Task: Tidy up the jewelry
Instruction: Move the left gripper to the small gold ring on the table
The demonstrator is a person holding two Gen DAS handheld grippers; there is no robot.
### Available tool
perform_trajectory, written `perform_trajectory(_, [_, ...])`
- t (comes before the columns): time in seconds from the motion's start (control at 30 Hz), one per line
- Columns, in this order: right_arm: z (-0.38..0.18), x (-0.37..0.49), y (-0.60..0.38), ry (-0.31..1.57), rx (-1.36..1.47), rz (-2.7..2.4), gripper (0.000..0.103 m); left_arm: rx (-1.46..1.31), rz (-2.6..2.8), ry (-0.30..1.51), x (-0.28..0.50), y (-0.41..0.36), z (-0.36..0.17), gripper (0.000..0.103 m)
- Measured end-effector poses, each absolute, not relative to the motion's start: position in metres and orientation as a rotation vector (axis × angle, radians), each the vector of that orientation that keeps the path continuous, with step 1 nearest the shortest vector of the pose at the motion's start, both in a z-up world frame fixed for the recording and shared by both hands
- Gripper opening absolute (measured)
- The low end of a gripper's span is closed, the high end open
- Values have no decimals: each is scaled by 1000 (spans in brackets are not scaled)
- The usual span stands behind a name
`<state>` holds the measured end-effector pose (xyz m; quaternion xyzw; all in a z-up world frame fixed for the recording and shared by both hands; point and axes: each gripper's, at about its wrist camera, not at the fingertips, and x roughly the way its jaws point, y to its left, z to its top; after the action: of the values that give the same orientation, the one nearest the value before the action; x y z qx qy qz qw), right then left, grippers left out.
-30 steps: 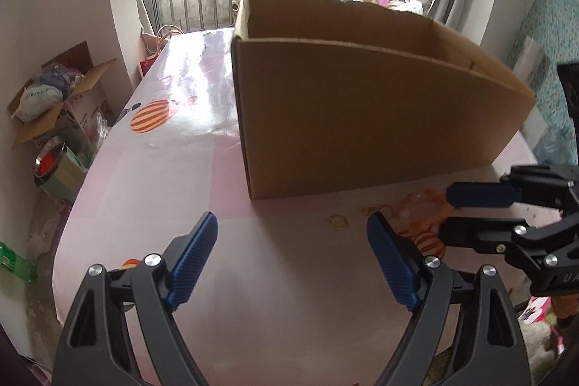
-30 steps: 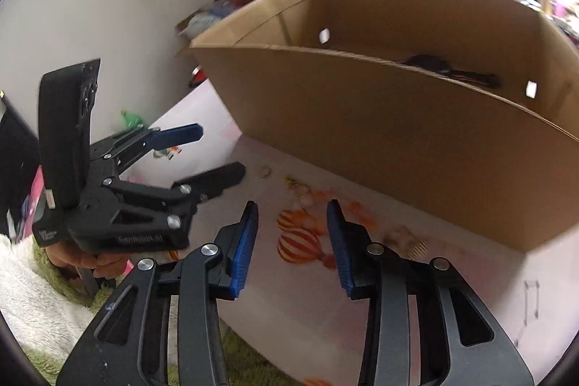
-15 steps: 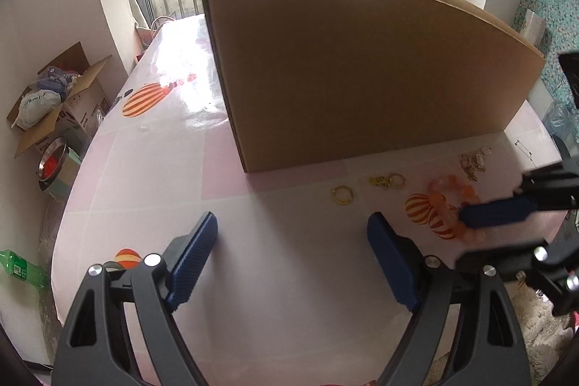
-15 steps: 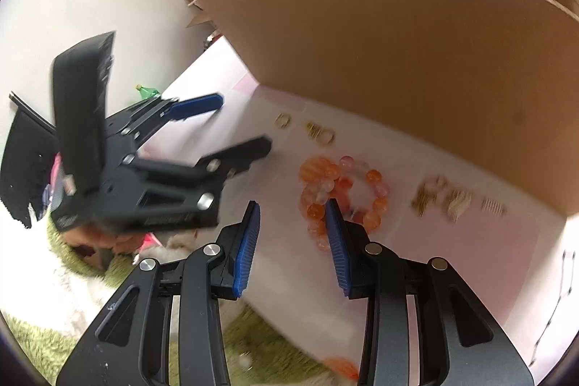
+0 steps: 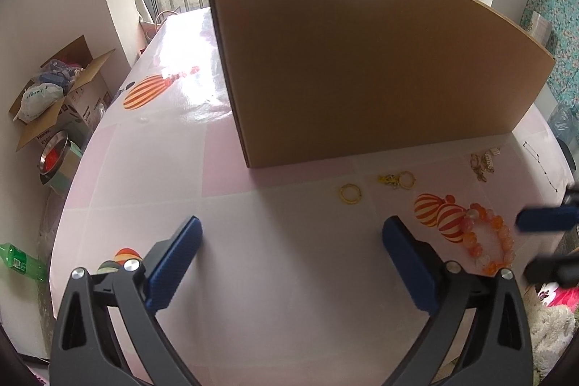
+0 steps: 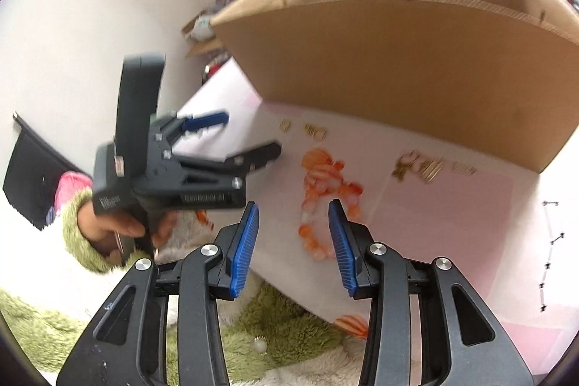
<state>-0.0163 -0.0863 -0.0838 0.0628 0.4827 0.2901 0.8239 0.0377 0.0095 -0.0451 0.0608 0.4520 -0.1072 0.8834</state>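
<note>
While left gripper (image 5: 291, 264) jaws spread wider, empty, right gripper (image 6: 293, 243), opening, now nears bead bracelet (image 5: 488, 241) by table (image 5: 144, 169) edge; pickup prob next.

— See that? The left gripper (image 5: 291, 259) has spread its blue jaws wider, nothing between them.

— Yes, and the right gripper (image 6: 294, 246) has slid sideways; the orange bead bracelet (image 6: 325, 201) now shows between its jaws, which are opening a little.

— Its view has gone blurry, too.
</note>
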Motion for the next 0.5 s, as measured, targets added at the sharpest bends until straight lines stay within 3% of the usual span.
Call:
perform_trajectory(0.27, [-84, 7, -94, 945, 180, 510, 38, 136, -205, 942, 36, 4, -44, 99])
perform_trajectory(0.5, [-93, 31, -68, 942, 98, 522, 26, 152, -248, 947, 35, 4, -42, 99])
